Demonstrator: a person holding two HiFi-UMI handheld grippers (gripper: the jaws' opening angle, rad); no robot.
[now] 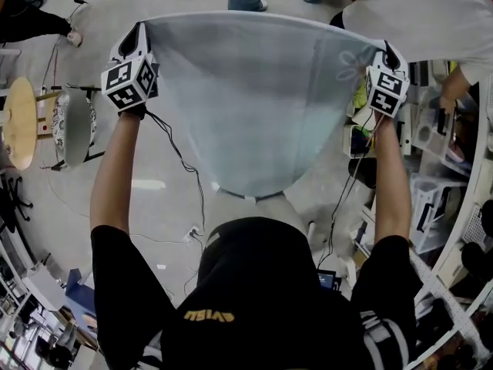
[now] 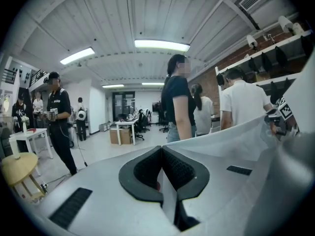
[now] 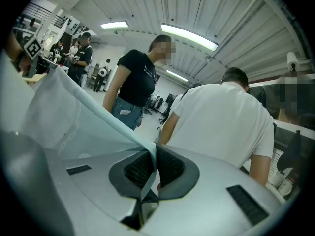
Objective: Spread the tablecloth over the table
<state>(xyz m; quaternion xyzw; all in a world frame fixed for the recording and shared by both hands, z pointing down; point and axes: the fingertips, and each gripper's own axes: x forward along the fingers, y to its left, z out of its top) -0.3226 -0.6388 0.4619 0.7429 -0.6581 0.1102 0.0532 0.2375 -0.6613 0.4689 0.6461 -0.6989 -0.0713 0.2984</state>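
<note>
Jaws of the left gripper [image 2: 161, 155] are pressed together, their black ribbed pads pinching one top corner of a thin, pale grey-blue tablecloth [image 2: 231, 146]. The right gripper [image 3: 153, 162] is closed the same way on the opposite corner, and the fabric [image 3: 64, 112] runs off to the left of that view as a taut edge.

In the head view the left gripper [image 1: 141, 28] and the right gripper [image 1: 387, 48] are held well apart at arm's length in front of the person, each with its marker cube facing the camera. The tablecloth [image 1: 254, 99] stretches between them; its upper edge bows gently from one gripper to the other. The rest hangs down in a rounded sheet in the air above the grey concrete floor [image 1: 154, 183], and its lower end reaches towards the person's chest. Thin black cables [image 1: 181, 160] trail from both grippers down along the forearms.

Off to the left stands a round wooden stool [image 1: 19, 122], well clear of the cloth. Beyond the cloth, a person in a black T-shirt [image 3: 135, 82] and a person in a white T-shirt [image 3: 221, 122] stand close by.
</note>
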